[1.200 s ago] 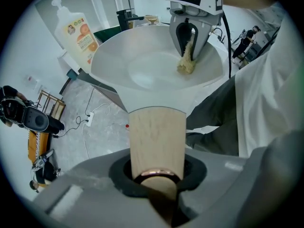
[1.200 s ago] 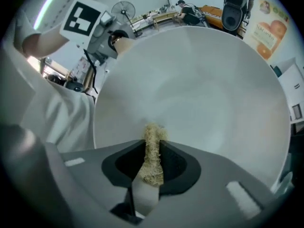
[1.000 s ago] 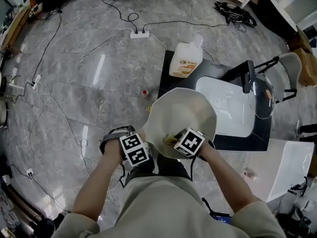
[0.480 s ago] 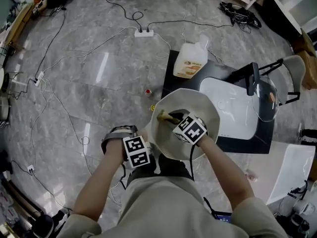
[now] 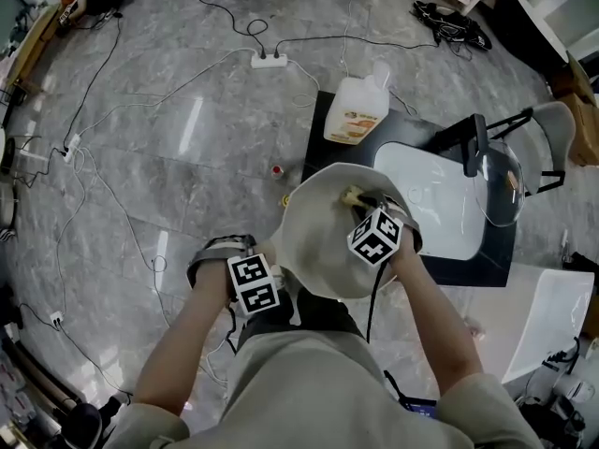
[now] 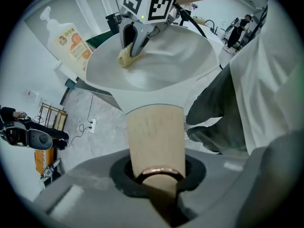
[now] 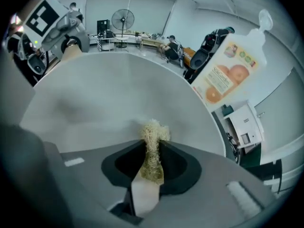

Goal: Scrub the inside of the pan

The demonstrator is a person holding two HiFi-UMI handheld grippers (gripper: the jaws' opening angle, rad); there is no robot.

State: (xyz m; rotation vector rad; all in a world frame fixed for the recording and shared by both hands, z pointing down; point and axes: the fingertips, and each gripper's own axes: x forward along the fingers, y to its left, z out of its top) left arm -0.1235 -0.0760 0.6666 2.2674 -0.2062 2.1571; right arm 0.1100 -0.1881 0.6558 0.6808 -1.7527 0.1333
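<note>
— Right, starting at the right gripper (image 7: 153,148): its jaws are pinched tight on a straw-coloured fibrous scrub pad (image 7: 153,127), with the tuft poking out past the tips.

— And is the pad on the pan?

— Yes. It's pressed to the inside wall of the pale cream round pan (image 5: 318,251), up near the top rim, just right of centre in the head view.

— What about the other side?

— The left gripper (image 6: 159,177) is clamped on the pan's light wooden handle (image 6: 156,132). It's holding the pan up in front of the person, low centre of the head view, above the grey marble floor (image 5: 187,157).

— So how far along are we?

— Mid-scrub, I'd say. The inside looks plain and pale in both gripper views. I can't make out any suds or grime, so I can't tell how much has been covered. The base and the near wall probably want passes yet.

— And further out?

— A white soap bottle with an orange label (image 5: 354,110) sits upper centre. A white sink basin (image 5: 430,204) is to the right, beyond the pan.
</note>
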